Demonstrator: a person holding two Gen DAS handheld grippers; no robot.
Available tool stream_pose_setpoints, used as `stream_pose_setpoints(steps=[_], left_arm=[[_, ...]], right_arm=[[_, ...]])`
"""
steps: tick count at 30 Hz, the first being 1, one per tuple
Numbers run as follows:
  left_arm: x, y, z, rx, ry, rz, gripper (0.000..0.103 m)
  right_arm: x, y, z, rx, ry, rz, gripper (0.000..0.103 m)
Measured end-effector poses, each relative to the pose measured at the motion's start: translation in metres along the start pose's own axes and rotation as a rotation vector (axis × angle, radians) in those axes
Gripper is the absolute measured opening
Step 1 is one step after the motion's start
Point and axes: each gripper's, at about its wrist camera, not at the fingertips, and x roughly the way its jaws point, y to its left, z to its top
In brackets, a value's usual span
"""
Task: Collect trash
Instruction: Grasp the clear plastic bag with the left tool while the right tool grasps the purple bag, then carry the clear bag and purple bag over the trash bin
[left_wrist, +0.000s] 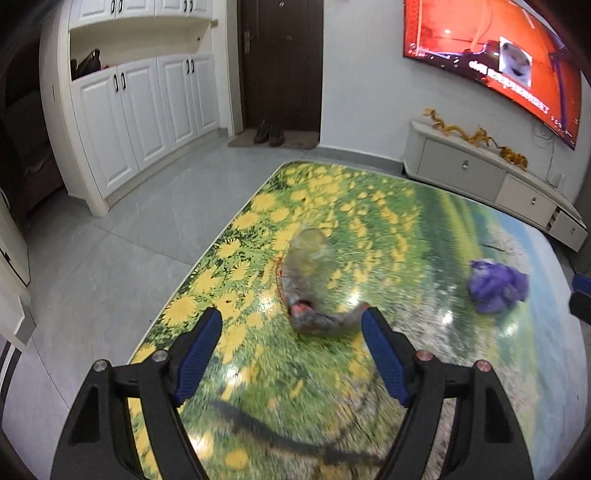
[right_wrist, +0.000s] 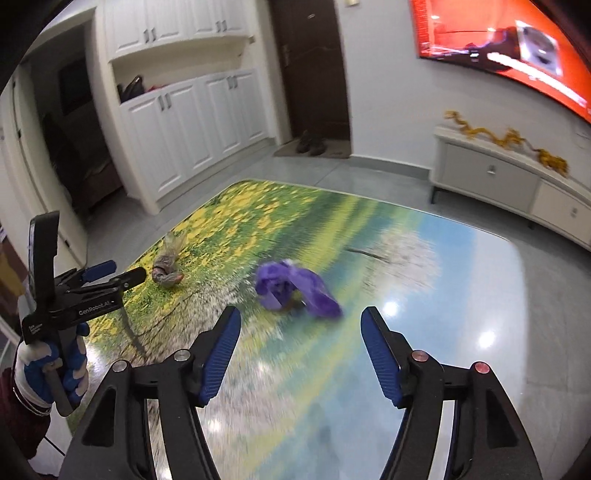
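Note:
A clear crumpled plastic bag (left_wrist: 310, 284) with grey and red trash in it lies on the flower-print table (left_wrist: 406, 221). My left gripper (left_wrist: 291, 317) is open, its fingertips just short of the bag's near end. A crumpled purple bag (left_wrist: 496, 284) lies to the right. In the right wrist view my right gripper (right_wrist: 300, 317) is open, a little short of the purple bag (right_wrist: 295, 288). The clear bag (right_wrist: 168, 267) and the left gripper (right_wrist: 114, 271) show at the left there.
White cabinets (left_wrist: 140, 110) stand at the left, a dark door (left_wrist: 282, 62) with shoes (left_wrist: 267, 133) behind. A low white TV stand (left_wrist: 491, 177) and a lit screen (left_wrist: 498, 51) are at the right. Grey tile floor (left_wrist: 129, 240) surrounds the table.

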Motion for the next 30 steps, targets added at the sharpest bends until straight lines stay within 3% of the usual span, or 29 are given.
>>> stream_pose_setpoints(steps=[9, 12, 13, 15, 18, 23, 30], left_arm=[[0.036, 0.003, 0.008, -0.024, 0.060, -0.021, 0.076], [0.040, 0.000, 0.006, -0.015, 0.075, -0.042, 0.063], [0.041, 0.000, 0.006, -0.013, 0.079, -0.045, 0.061], [0.043, -0.004, 0.005, 0.002, 0.095, -0.056, 0.046], [0.042, -0.009, 0.002, 0.019, 0.102, -0.075, 0.031], [0.032, -0.021, -0.006, 0.051, 0.097, -0.085, 0.024], [-0.001, -0.045, -0.017, 0.110, 0.057, -0.115, 0.022]], right_arm=[[0.080, 0.010, 0.022, -0.081, 0.086, 0.030, 0.067], [0.090, 0.007, 0.020, -0.079, 0.104, 0.031, 0.067], [0.090, 0.006, 0.019, -0.076, 0.107, 0.031, 0.067], [0.090, 0.005, 0.016, -0.071, 0.113, 0.033, 0.065], [0.084, 0.005, 0.009, -0.066, 0.115, 0.048, 0.059], [0.068, 0.006, -0.004, -0.052, 0.116, 0.066, 0.055], [0.024, 0.005, -0.030, -0.013, 0.088, 0.065, 0.053]])
